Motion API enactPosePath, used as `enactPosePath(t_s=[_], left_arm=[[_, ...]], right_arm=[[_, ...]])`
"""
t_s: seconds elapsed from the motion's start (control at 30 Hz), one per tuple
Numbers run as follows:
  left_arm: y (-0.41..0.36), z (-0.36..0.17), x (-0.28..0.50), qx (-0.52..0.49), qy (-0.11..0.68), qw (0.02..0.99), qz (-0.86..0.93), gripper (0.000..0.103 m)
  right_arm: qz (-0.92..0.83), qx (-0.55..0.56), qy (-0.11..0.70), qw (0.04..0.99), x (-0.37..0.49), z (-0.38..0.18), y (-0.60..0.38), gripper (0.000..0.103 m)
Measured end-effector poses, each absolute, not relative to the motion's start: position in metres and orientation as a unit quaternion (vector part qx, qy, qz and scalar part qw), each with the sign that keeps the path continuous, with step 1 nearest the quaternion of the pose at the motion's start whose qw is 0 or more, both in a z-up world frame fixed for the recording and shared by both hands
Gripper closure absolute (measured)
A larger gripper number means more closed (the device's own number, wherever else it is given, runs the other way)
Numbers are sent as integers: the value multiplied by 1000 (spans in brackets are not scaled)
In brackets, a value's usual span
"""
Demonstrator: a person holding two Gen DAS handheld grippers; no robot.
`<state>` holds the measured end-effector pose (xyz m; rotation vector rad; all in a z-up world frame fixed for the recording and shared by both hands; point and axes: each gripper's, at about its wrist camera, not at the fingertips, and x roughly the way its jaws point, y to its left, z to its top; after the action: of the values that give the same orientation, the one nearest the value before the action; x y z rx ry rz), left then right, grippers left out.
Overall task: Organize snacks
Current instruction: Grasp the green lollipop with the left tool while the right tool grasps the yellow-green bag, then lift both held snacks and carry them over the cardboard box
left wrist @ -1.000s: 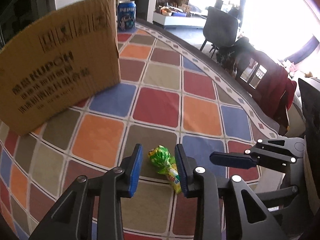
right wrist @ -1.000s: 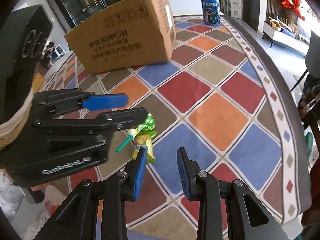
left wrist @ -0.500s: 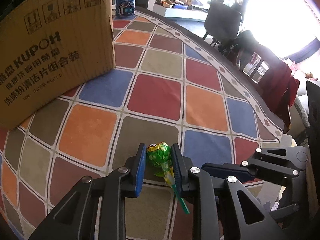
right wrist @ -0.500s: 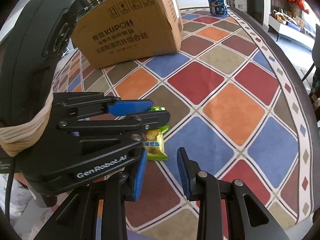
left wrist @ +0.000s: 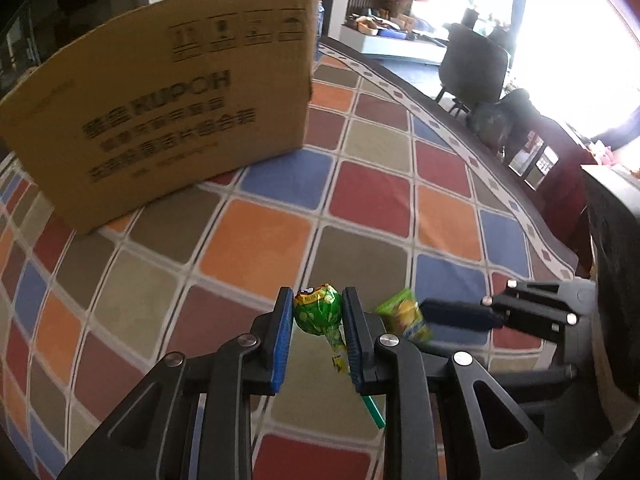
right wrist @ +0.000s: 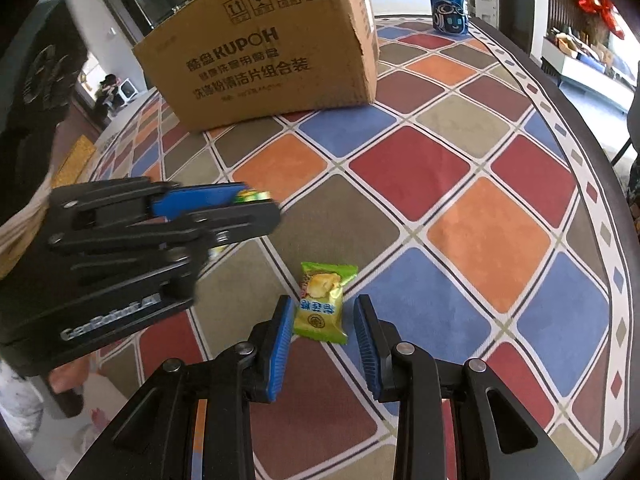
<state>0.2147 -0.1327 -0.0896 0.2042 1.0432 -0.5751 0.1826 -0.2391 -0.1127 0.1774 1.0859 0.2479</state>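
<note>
My left gripper (left wrist: 316, 312) is shut on a green-wrapped lollipop (left wrist: 318, 312), held above the table; its green stick (left wrist: 370, 410) hangs down. In the right wrist view the left gripper (right wrist: 248, 204) is at the left with the lollipop's wrapper (right wrist: 250, 196) just showing. A small green and yellow snack packet (right wrist: 322, 304) lies on the tablecloth; it also shows in the left wrist view (left wrist: 404, 314). My right gripper (right wrist: 322, 320) is open, its jaws either side of the packet's near end. A brown cardboard box (left wrist: 160, 120) stands behind, also in the right wrist view (right wrist: 272, 48).
The round table has a tablecloth (right wrist: 460, 200) of coloured squares. A blue Pepsi can (right wrist: 448, 4) stands at the far edge behind the box. Dark chairs (left wrist: 472, 68) stand beyond the table's right edge.
My left gripper closed on the lollipop and lifted it up off the table toward the box. My right gripper moved forward so its jaws flank the snack packet, now uncovered.
</note>
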Motion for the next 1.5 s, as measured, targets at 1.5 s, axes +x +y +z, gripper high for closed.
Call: enactPosePath(t_s=[1.5], left_arm=[[-62,-6,194,6,377,905,-197,78]], right_arm=[[133,45,403,905,196,-19,-203,81]])
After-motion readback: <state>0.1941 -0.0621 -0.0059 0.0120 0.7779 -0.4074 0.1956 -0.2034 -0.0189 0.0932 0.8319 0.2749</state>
